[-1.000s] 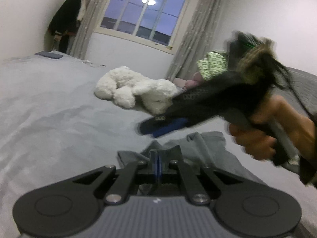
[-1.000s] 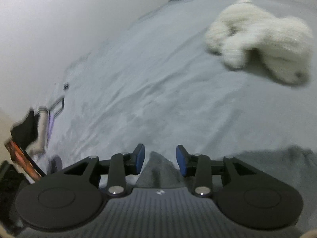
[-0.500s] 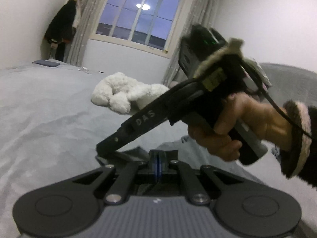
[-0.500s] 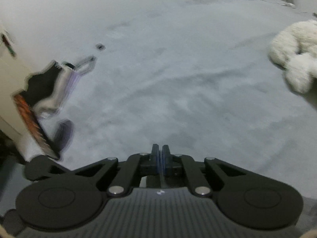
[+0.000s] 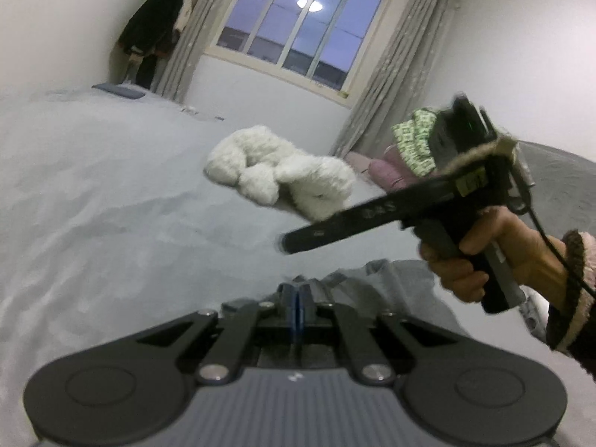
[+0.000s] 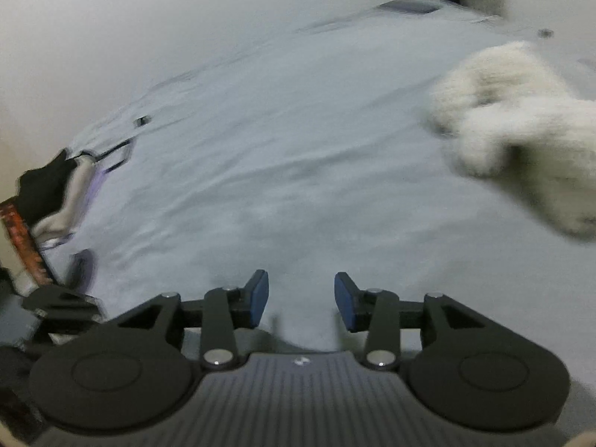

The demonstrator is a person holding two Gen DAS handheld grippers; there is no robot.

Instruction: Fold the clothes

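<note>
Near the white plush toy [image 5: 279,175] on the grey bed [image 5: 111,205], a grey garment [image 5: 391,283] lies crumpled. The left gripper [image 5: 297,298] is clenched on its edge. The right gripper [image 6: 301,300], held in a hand [image 5: 484,260] above the garment (blurred), has just been opening; its jaws stand apart with nothing between them.

Grey bed [image 5: 111,223], plush toy [image 5: 279,175], garment [image 5: 395,279]

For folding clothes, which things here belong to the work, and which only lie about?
Belong to the work:
crumpled grey garment
left gripper
right gripper

Only lying about:
fluffy white plush toy
green patterned cloth
dark hanging coat
</note>
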